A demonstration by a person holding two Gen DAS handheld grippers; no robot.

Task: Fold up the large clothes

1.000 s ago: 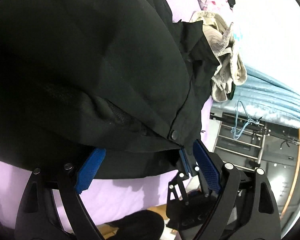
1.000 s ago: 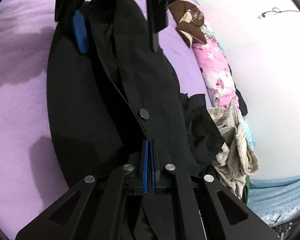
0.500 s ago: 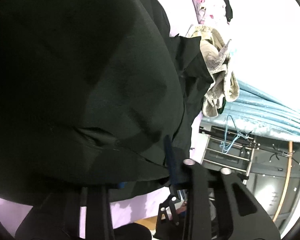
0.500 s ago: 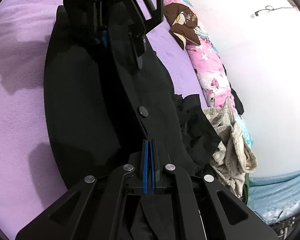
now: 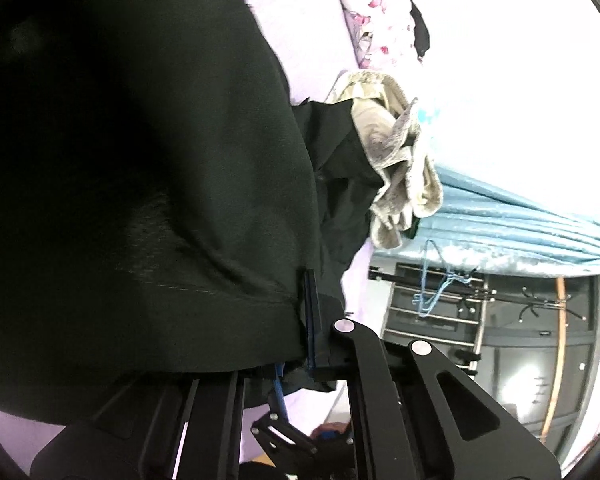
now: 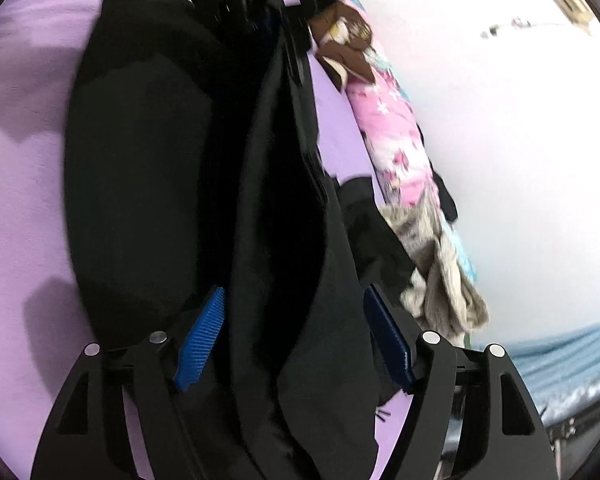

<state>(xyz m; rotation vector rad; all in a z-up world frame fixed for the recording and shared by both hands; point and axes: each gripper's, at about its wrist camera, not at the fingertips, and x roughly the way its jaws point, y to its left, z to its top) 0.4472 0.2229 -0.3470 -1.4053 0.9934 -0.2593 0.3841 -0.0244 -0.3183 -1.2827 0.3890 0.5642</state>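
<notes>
Black garment [image 6: 148, 184] lies spread on the purple bed cover [image 6: 24, 168], one long edge lifted into a ridge running from the right gripper [image 6: 296, 340] up to the left gripper [image 5: 312, 320].

Left gripper: jaws have just been closing and now pinch a fold of the garment's edge; cloth bulges over the blue pads and fills most of the left wrist view. Right gripper: jaws have just been opening; blue pads stand wide apart, the cloth ridge passing between them without being pressed. Nothing held on that side.

Risks, as I judge them:
- The garment hangs from a single pinch. If the left grip has only a thin hem, a pull could slip it out and the fold collapses.
- With the right jaws freed, the near end may sag or slide and the fold line go crooked.
- The loose ridge could snag on a right pad when that gripper moves off.
- The lifted edge may drag the layer beneath and bunch it.

Around:
- Beige clothes heap [image 5: 396, 152] just beside the garment's far edge, a black flap touching it; it crowds that side.
- Pink floral bedding [image 6: 392, 136] along the wall, beyond the garment.
- Blue drape [image 5: 520, 224] and dark rack [image 5: 440, 304] with a hanger, off the bed, well apart.
</notes>
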